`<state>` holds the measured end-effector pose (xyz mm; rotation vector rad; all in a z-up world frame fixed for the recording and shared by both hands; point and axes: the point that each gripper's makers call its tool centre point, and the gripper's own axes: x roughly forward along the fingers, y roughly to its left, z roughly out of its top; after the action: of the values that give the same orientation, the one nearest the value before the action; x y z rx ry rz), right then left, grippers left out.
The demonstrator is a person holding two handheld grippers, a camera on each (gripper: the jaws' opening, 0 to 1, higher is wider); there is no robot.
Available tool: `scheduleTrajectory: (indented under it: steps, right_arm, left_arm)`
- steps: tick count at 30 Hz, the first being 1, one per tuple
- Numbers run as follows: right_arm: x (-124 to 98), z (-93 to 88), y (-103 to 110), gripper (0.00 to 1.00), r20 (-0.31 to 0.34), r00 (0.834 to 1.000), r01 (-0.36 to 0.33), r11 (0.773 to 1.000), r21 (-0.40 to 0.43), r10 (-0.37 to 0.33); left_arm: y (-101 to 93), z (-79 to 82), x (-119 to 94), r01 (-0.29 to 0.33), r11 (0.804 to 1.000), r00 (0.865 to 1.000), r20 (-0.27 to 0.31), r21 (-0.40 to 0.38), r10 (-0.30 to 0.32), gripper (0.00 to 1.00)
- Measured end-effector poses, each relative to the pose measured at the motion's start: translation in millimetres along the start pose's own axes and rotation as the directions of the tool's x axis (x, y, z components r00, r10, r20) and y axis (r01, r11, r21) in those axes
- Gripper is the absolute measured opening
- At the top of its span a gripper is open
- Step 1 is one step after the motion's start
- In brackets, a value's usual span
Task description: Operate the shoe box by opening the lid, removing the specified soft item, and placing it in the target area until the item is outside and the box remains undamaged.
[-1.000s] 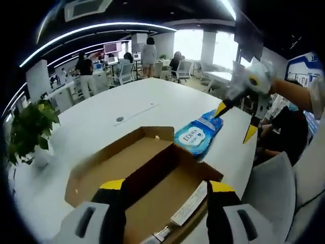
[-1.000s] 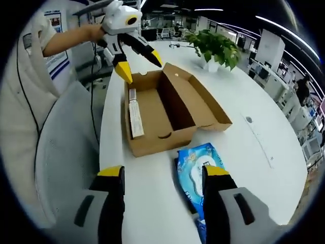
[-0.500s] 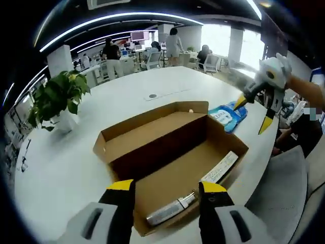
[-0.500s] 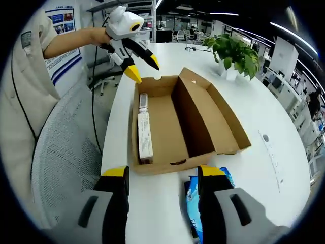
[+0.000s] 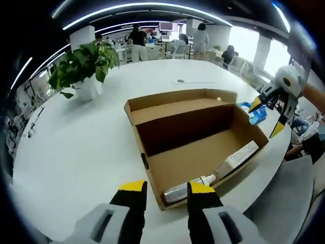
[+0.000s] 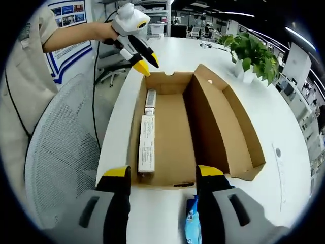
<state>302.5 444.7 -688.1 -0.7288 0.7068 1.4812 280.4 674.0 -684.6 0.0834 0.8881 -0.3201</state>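
Long white counter in an open-plan office, one potted plant on it, a mesh chair beside, several people at desks far back. One shoe box lies open, lid folded back, holding one long tube; one blue wipes pack lies outside, at the box's end wall. Left tongs and right tongs both apart, holding nothing, one at each end of the box.

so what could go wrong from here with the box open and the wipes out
The blue wipes pack lies right against the shoe box end, under the right gripper, so closing could shove it. The left gripper hovers at the box wall and might dent it. A tube is inside.
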Motion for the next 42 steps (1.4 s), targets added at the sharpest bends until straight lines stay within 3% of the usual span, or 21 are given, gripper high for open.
scheduleTrajectory:
  steps: [12, 14, 15, 24, 31, 42]
  right_arm:
    - [35.7, -4.3, 3.9, 0.47, -0.078, 0.993, -0.093, 0.995, -0.038, 0.089]
    - [39.2, -4.6, 5.6, 0.47, -0.084, 0.991, -0.109, 0.994, -0.033, 0.106]
    - [41.9, -4.4, 6.7, 0.46, -0.085, 0.989, -0.121, 0.992, -0.026, 0.118]
    - [60.6, -4.4, 13.5, 0.39, -0.107, 0.983, -0.150, 0.988, -0.024, 0.147]
    - [62.0, -1.2, 27.8, 0.18, -0.088, 0.981, -0.177, 0.984, -0.034, 0.173]
    - [60.5, -1.5, 24.7, 0.15, -0.077, 0.990, -0.123, 0.992, -0.021, 0.121]
  left_arm:
    - [6.4, -26.7, 10.6, -0.005, 0.994, 0.998, -0.068, -0.111, -0.003, 0.11]
    - [6.4, -24.8, 10.0, 0.000, 0.984, 0.999, -0.052, -0.178, -0.009, 0.09]
    - [10.2, -27.3, 9.1, -0.010, 0.988, 0.998, -0.064, -0.151, 0.001, 0.07]
    - [8.6, -28.3, 10.8, 0.000, 0.979, 0.999, -0.048, -0.205, -0.010, 0.07]
    - [8.0, -28.9, 11.3, 0.000, 0.973, 0.999, -0.037, -0.232, -0.009, 0.07]
    - [8.8, -29.1, 11.8, -0.003, 0.973, 0.999, -0.042, -0.230, -0.007, 0.07]
